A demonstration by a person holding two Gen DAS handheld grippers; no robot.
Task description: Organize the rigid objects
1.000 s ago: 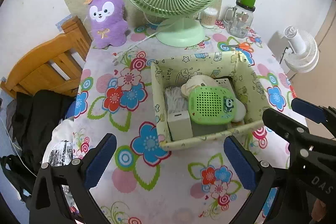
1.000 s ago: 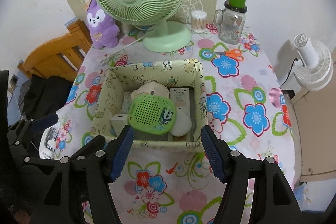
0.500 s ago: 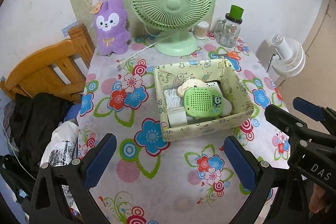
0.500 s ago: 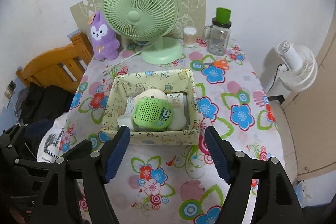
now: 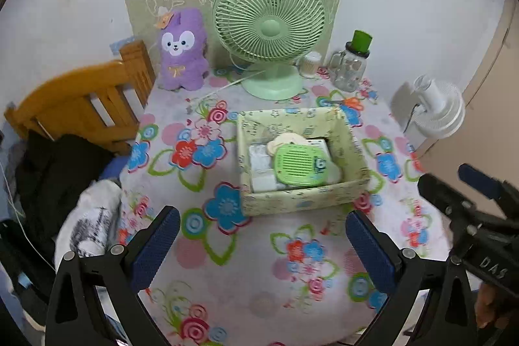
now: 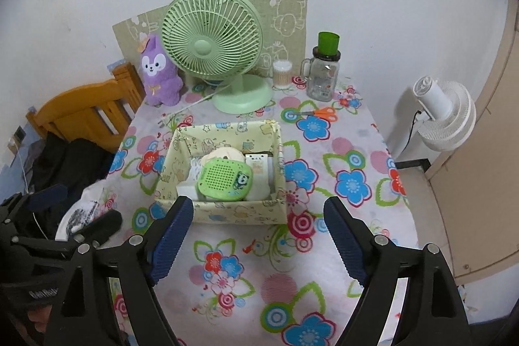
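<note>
A pale green patterned box (image 5: pixel 301 203) (image 6: pixel 223 211) stands mid-table on the flowered cloth. Inside lie a green perforated device (image 5: pixel 300 164) (image 6: pixel 225 180), a round cream item (image 6: pixel 225 153), a white remote-like piece (image 6: pixel 258 162) and white blocks (image 5: pixel 264 182). My left gripper (image 5: pixel 259 248) hovers open above the cloth in front of the box, nothing between its blue pads. My right gripper (image 6: pixel 258 237) hangs near the box's front wall with its jaws opening and nothing between them. Each gripper shows at the other view's edge.
At the back stand a green desk fan (image 5: pixel 271 31), a purple plush (image 5: pixel 183 51), a cotton-swab pot (image 6: pixel 281 75) and a glass jar with a green lid (image 6: pixel 324 70). Orange scissors (image 6: pixel 319 113) lie nearby. A wooden chair (image 5: pixel 84 106) stands left, a white floor fan (image 6: pixel 444 115) right.
Both grippers have drawn back and up from the box, so it looks smaller and farther. The right jaws have spread wider. The box's contents have not moved.
</note>
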